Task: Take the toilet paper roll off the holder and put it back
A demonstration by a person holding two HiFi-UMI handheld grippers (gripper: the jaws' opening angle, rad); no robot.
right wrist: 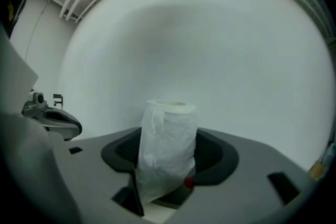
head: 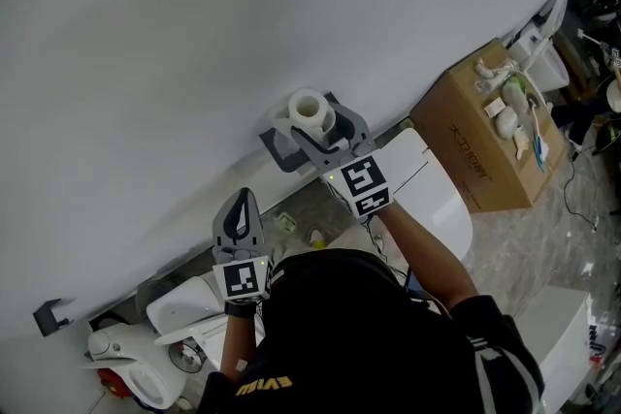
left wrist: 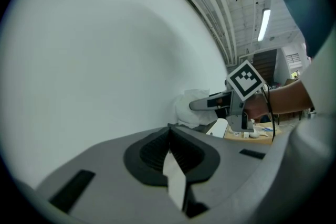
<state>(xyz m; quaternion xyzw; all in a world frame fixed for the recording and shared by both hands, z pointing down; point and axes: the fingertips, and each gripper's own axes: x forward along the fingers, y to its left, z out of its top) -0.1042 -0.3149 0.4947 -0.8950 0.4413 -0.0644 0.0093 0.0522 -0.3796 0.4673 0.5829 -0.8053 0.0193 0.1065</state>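
Head view first. Mostly a big plain white wall (head: 194,34), with a dark grey holder (head: 279,152) mounted on it and the toilet paper roll (head: 310,110) upright right at it, hollow core facing the camera. Can't tell whether seated on the holder or just off it. Reaching in from below, the right gripper (head: 312,129), fingers on either side of the roll. Lower left and well apart from the roll, the left gripper (head: 241,201), fingers pinched together to a point. Down low: a white toilet lid (head: 441,199) under the right arm, a cardboard box (head: 485,141) with white fittings on top off to the right, more white ceramic bits (head: 146,373) bottom left, and grey marbled floor (head: 553,228). Also a small dark bracket (head: 50,315) on the wall far left.

Left gripper view next. Fingers closed flush on each other, nothing in between, aimed at bare wall. Off to the right, the right gripper clamped on the roll. Beyond that, a workshop-looking room with a long ceiling light (left wrist: 264,23).

Right gripper view last. Roll dead centre, upright, wrapped in thin clear plastic, squeezed between the two dark finger pads and touching both. Plain white wall behind, left gripper poking in at the far left edge.
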